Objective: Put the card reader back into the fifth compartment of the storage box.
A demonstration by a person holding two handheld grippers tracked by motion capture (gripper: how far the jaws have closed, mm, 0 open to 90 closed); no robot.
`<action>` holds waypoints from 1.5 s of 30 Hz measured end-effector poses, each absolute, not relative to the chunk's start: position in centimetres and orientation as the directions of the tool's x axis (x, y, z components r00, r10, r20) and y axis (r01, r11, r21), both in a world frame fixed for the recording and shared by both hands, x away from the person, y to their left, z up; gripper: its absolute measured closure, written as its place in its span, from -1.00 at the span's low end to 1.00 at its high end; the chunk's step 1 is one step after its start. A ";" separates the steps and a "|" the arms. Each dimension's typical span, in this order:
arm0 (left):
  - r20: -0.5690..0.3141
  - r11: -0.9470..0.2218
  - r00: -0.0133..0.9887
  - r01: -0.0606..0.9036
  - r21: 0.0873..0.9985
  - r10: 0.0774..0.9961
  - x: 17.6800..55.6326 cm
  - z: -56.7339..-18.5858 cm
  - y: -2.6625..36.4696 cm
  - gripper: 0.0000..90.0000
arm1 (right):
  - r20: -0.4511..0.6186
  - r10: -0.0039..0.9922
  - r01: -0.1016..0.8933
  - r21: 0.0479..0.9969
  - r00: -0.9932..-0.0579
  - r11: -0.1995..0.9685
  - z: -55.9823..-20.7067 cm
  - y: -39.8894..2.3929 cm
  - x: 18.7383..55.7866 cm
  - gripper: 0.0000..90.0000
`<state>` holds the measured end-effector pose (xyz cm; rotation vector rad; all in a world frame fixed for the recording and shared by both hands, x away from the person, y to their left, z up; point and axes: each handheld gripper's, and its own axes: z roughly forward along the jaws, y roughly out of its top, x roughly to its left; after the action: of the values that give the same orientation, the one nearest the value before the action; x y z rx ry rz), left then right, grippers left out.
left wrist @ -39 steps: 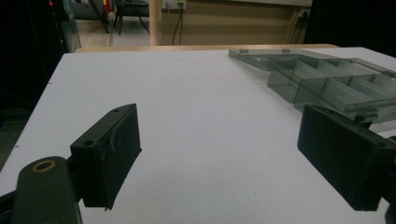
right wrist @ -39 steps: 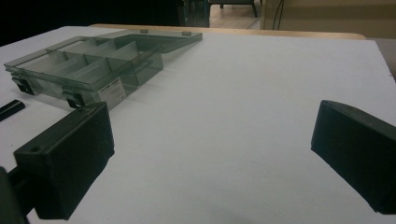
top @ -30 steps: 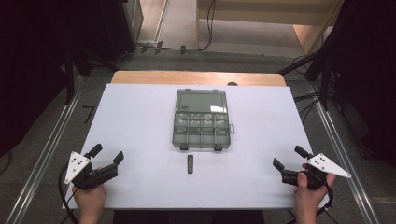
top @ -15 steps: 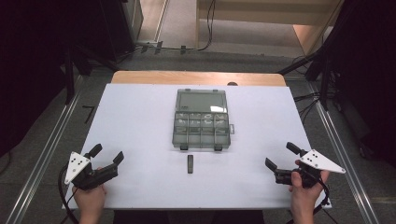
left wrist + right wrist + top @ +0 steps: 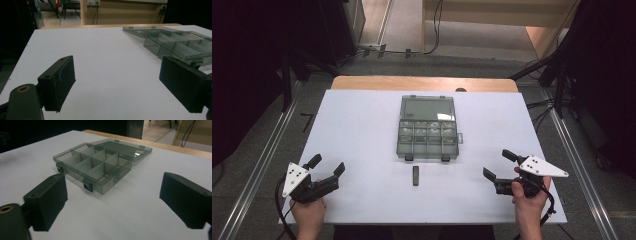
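Organizer box [image 5: 428, 128] lies open; left tongs [image 5: 326, 166] and right tongs [image 5: 499, 165] gape, empty.

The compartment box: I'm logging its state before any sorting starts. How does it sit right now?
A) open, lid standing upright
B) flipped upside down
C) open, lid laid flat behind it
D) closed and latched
C: the compartment box has its dividers exposed, and its lid lies flat on the table on the far side, as the right gripper view also shows.

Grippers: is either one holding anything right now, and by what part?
Nothing held. Left gripper and right gripper both have jaws open and empty.
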<state>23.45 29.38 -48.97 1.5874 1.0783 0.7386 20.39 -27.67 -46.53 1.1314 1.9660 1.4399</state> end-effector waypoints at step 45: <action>-0.068 -0.052 0.413 0.273 0.961 0.908 23.5 -48.9 29.5 -0.70 | 0.095 0.585 0.375 0.847 -0.805 0.378 -45.1 -15.2 25.0 0.95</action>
<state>23.47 29.49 -48.93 1.5771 1.0736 0.7282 25.03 -15.25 -45.07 0.8567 2.4169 1.3962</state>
